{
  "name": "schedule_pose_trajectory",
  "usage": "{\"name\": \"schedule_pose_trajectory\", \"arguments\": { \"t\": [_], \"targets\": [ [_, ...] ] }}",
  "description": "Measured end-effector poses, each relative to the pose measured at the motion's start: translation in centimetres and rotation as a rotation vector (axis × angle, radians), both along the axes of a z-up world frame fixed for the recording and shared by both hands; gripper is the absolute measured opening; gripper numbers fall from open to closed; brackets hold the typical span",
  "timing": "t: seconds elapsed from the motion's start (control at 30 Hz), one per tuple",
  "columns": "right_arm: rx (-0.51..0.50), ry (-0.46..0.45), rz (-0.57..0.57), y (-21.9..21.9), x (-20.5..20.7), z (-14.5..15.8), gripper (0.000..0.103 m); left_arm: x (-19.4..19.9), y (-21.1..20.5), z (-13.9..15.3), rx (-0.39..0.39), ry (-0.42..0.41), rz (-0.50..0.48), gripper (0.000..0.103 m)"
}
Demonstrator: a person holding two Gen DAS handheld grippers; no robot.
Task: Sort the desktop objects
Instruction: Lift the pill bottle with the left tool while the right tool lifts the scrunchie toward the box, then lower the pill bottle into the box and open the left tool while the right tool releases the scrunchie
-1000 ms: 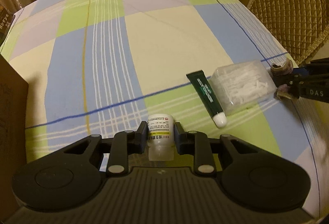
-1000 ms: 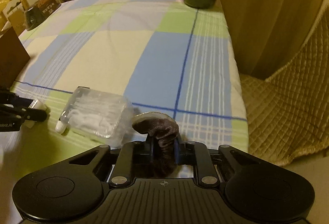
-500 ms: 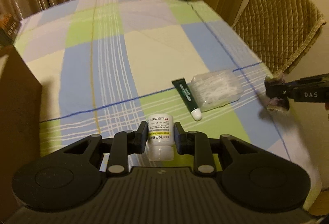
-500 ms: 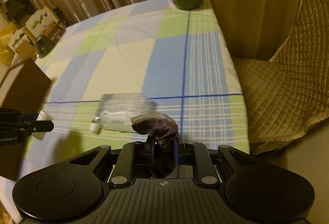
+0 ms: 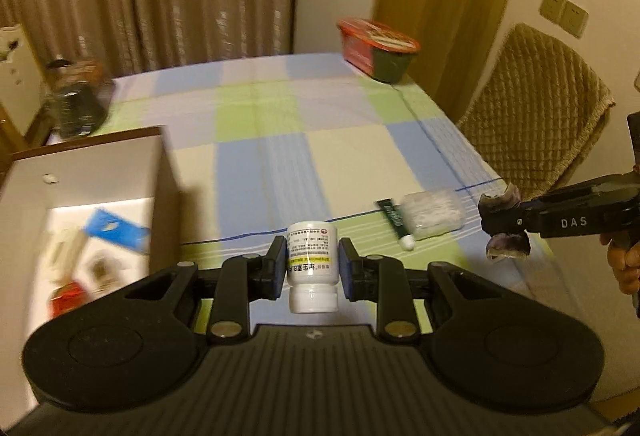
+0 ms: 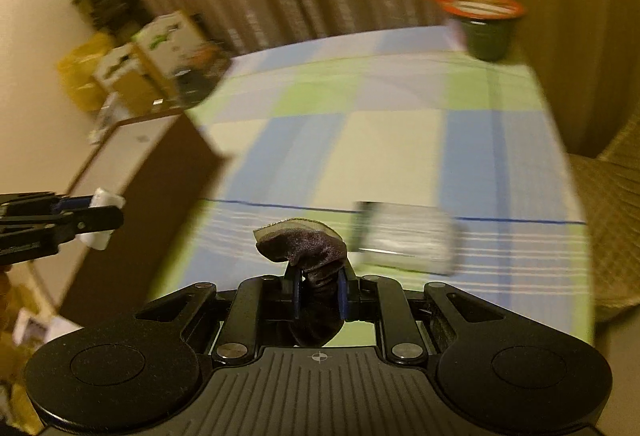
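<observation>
**Both grippers lifted clear of the table, each with its load**

Since a second ago both grippers have risen from the checked tablecloth, and an open box has come into the left wrist view.

Taking that box as the landmark: the left gripper hangs just to its right, above the cloth, jaws closed on a white pill bottle held upside down, cap toward the camera. Inside the box lie a blue packet and a red item, both blurred. Farther right of the box, on the cloth, a dark green tube lies touching a clear plastic case of white sticks. Beyond those, farthest from the box, the right gripper is in the air, jaws pinched on a dark cloth item, a hand behind it.

At the table's far corner, well away from the box, stands a red-lidded bowl. A quilted chair stands beyond the table edge.
</observation>
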State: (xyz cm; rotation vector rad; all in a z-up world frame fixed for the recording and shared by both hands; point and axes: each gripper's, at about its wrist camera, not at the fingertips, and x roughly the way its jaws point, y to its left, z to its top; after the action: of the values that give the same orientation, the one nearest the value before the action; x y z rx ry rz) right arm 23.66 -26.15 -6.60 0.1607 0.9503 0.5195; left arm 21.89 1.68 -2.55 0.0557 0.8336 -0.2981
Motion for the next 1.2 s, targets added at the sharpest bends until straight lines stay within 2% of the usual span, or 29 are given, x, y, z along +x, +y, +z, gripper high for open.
{"name": "schedule_pose_trajectory", "arguments": {
  "t": [0.27,0.5,0.67,0.83,1.0,1.2],
  "targets": [
    [0.092,-0.023,0.191,11.5,-0.7,2.3,0.016,-2.9,9.9,2.1,0.056,-0.004,0.088,0.023],
    [0.097,-0.064,0.309,21.3,-0.2,3.4,0.016,-2.7,16.7,1.6,0.152,0.014,0.063,0.023],
    [0.053,-0.064,0.335,26.5,1.2,2.6,0.016,-1.2,19.7,0.8,0.185,0.020,-0.002,0.023],
    [-0.054,-0.068,0.333,30.1,4.0,1.2,0.016,1.7,21.4,-0.3,0.182,0.040,-0.071,0.023],
    [-0.150,-0.067,0.316,31.7,8.2,-0.5,0.017,5.2,22.1,-1.5,0.179,0.055,-0.136,0.023],
    [-0.228,-0.074,0.320,33.7,12.0,-2.3,0.017,9.6,22.3,-3.2,0.167,0.076,-0.162,0.023]
  ]
}}
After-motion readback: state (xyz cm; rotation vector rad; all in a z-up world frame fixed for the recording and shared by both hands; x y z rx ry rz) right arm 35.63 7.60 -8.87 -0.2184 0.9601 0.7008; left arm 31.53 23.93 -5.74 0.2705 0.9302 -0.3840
